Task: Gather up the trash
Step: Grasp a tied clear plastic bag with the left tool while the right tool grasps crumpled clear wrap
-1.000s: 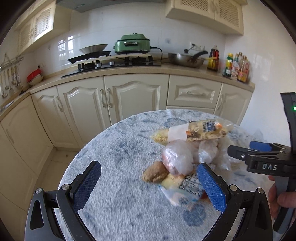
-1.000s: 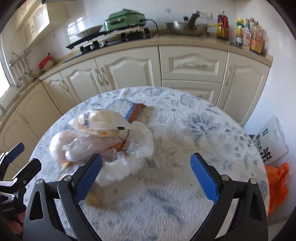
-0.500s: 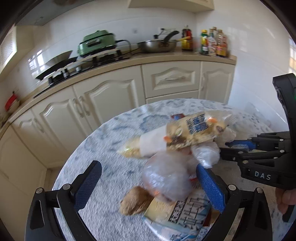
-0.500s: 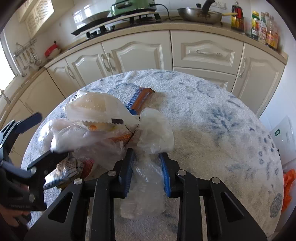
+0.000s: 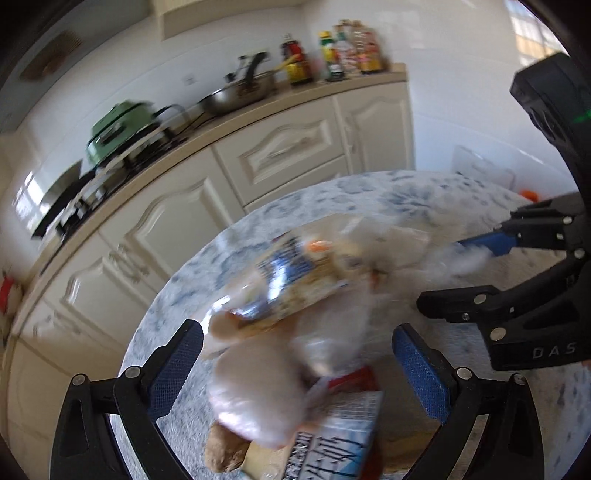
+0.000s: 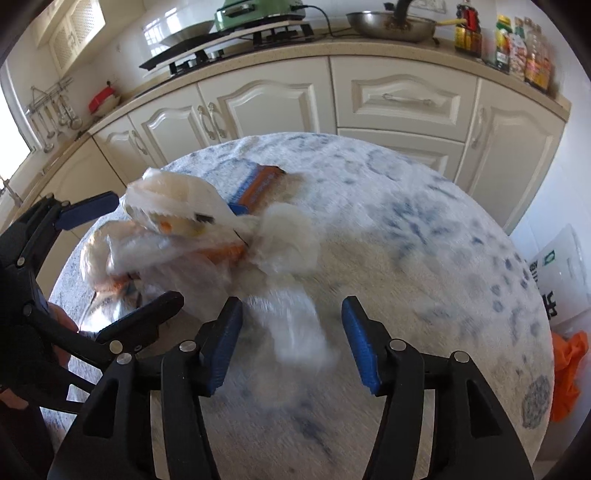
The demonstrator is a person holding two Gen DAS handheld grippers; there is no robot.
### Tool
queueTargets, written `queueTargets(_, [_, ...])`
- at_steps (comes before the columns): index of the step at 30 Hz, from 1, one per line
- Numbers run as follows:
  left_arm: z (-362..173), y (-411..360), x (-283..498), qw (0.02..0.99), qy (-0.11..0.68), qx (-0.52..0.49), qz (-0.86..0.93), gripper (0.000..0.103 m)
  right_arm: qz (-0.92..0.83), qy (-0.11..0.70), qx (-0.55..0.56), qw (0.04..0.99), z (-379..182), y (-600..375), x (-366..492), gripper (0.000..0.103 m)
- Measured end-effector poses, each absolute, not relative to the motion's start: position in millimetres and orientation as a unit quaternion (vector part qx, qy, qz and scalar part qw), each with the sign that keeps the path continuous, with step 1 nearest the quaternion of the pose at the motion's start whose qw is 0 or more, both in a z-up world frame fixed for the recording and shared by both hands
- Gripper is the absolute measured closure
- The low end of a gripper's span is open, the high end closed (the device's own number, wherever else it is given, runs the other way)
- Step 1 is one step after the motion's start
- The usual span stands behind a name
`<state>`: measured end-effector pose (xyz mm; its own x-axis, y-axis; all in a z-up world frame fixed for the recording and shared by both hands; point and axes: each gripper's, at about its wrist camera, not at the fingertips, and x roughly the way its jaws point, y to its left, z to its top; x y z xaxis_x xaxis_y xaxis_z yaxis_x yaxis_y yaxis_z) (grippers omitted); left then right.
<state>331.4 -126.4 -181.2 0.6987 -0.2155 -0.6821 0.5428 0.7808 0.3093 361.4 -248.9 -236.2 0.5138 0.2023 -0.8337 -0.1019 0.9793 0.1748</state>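
A heap of trash lies on the round blue-and-white table: clear plastic bags, a snack packet, a printed carton, a brown lump and an orange-blue wrapper. My left gripper is open, its jaws on either side of the near bags. My right gripper is open around a blurred strip of clear plastic. The right gripper also shows in the left wrist view.
Cream cabinets and a counter with a hob, a green cooker, a pan and bottles stand behind the table. A white bag and an orange bag lie on the floor to the right.
My right gripper, shut on the clear plastic half a second ago, has opened. My left gripper has moved in over the heap and turned right.
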Motion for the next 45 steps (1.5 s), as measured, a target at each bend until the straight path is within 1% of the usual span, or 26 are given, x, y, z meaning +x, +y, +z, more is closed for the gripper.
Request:
queueTargets(4, [-187,-149,336,0.871,0.331,0.285,-0.224,0.003,0.075,0.481,0.060,0.871,-234,-261,351,0.044])
queueTargets(6, [-188,-156,340,0.867,0.339,0.289,-0.224,0.008,0.070,0.480,0.067,0.872,-234,-268,347,0.042])
queueTargets(7, [-187,-157,344,0.865,0.344,0.285,-0.228,0.014,0.066,0.480,0.069,0.872,-234,-272,345,0.042])
queueTargets(8, [-187,-159,346,0.865,0.346,0.282,-0.229,0.026,0.064,0.480,0.070,0.872,-233,-274,345,0.042])
queueTargets(9, [-184,-160,347,0.865,0.348,0.280,-0.229,0.035,0.063,0.479,0.073,0.872,-233,-276,344,0.042])
queueTargets(10, [-183,-159,348,0.865,0.353,0.271,-0.230,0.053,0.063,0.478,0.076,0.873,-233,-278,343,0.042])
queueTargets(11, [-182,-157,349,0.864,0.363,0.261,-0.233,0.066,0.064,0.477,0.079,0.873,-233,-280,342,0.042])
queueTargets(12, [-185,-153,353,0.858,0.381,0.234,-0.251,0.075,0.064,0.476,0.079,0.874,-232,-281,342,0.042])
queueTargets(14, [-186,-147,352,0.864,0.383,0.211,-0.249,0.076,0.071,0.473,0.079,0.875,-232,-279,342,0.042])
queueTargets(18, [-186,-147,342,0.873,0.366,0.217,-0.240,0.080,0.087,0.471,0.062,0.876,-233,-271,347,0.037])
queueTargets(22, [-183,-138,335,0.880,0.365,0.184,-0.243,0.084,0.113,0.466,0.042,0.877,-234,-258,358,0.037])
queueTargets(27, [-181,-126,320,0.885,0.363,0.160,-0.242,0.084,0.137,0.468,0.001,0.873,-246,-238,381,0.037])
queueTargets(28, [-178,-124,317,0.886,0.363,0.157,-0.241,0.085,0.133,0.468,-0.021,0.874,-247,-233,382,0.042])
queueTargets(29, [-176,-120,314,0.886,0.364,0.154,-0.241,0.085,0.129,0.468,-0.034,0.874,-246,-230,380,0.055])
queueTargets(30, [-176,-118,312,0.886,0.365,0.151,-0.242,0.085,0.133,0.470,-0.034,0.872,-245,-229,379,0.072])
queueTargets(31, [-175,-118,310,0.885,0.366,0.153,-0.243,0.085,0.138,0.472,-0.030,0.870,-244,-230,376,0.073])
queueTargets(32, [-177,-120,308,0.883,0.368,0.165,-0.241,0.078,0.137,0.472,-0.031,0.870,-244,-231,372,0.075])
queueTargets(33, [-178,-123,309,0.882,0.368,0.175,-0.238,0.074,0.132,0.471,-0.036,0.871,-245,-232,369,0.078])
queueTargets(35, [-183,-132,312,0.877,0.374,0.201,-0.224,0.047,0.127,0.470,-0.030,0.873,-244,-237,361,0.079])
queueTargets(36, [-188,-137,313,0.872,0.377,0.216,-0.224,0.042,0.124,0.470,-0.026,0.874,-244,-239,358,0.079])
queueTargets(37, [-190,-142,312,0.871,0.374,0.225,-0.227,0.043,0.121,0.469,-0.024,0.875,-243,-242,356,0.079])
queueTargets(39, [-193,-146,315,0.868,0.377,0.225,-0.231,0.051,0.117,0.469,-0.014,0.875,-243,-247,352,0.080])
queueTargets(40, [-192,-146,317,0.868,0.383,0.212,-0.234,0.065,0.115,0.468,-0.008,0.876,-243,-251,350,0.081])
queueTargets(41, [-191,-144,319,0.867,0.388,0.200,-0.239,0.073,0.115,0.468,-0.002,0.876,-242,-254,349,0.081])
queueTargets(43, [-185,-137,324,0.867,0.398,0.165,-0.252,0.078,0.111,0.467,0.014,0.877,-241,-263,345,0.082])
queueTargets(45, [-182,-135,320,0.869,0.393,0.161,-0.253,0.081,0.103,0.464,0.024,0.880,-239,-270,341,0.082])
